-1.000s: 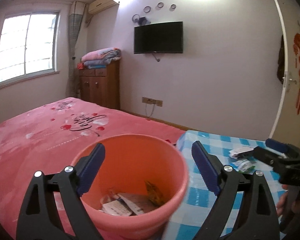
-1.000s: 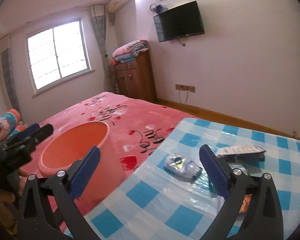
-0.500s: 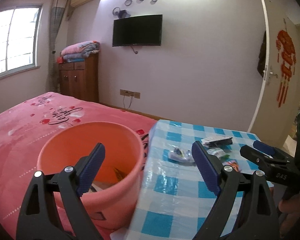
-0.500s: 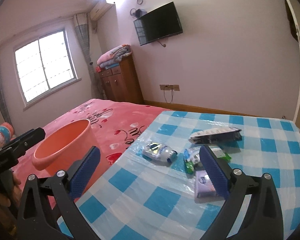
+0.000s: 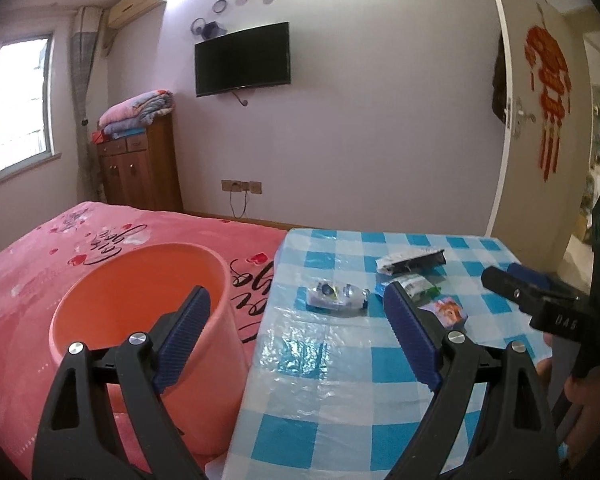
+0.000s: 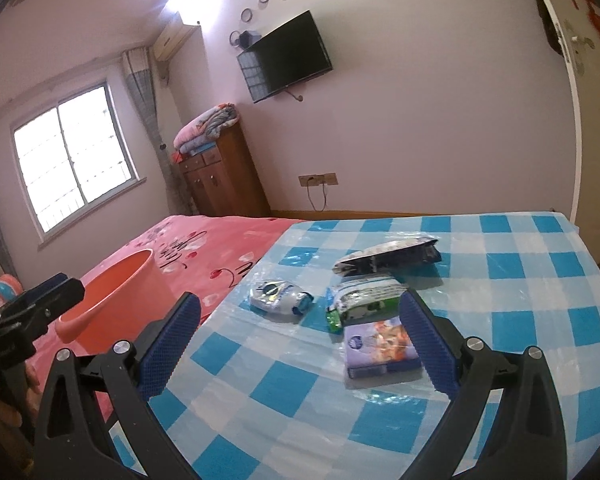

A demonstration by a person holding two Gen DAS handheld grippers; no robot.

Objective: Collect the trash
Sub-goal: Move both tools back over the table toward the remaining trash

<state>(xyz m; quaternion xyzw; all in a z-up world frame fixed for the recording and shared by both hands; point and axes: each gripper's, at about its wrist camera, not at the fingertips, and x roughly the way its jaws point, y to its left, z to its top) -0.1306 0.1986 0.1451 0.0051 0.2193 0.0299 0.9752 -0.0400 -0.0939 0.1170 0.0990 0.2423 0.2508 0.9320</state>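
We swing off bucket (image 5: 140, 312) toward counter (image 6: 500, 360) wrappers; left gripper (image 5: 296, 344) and right gripper (image 6: 300, 344) fingers apart, empty; purple packet (image 6: 380, 350) likely next.

White letters "DAS" readable on black body of right tongs (image 5: 512, 280), seen in left wrist view. Looping black script printed on pink bedspread (image 5: 112, 236): too stylised and tilted to read. Printed wrappers on checked worktop (image 6: 520, 320), among them purple packet (image 6: 380, 350) and white-blue pouch (image 6: 278, 296): print too small to make out. Red hanging ornament (image 5: 548, 80) on door: no legible characters.
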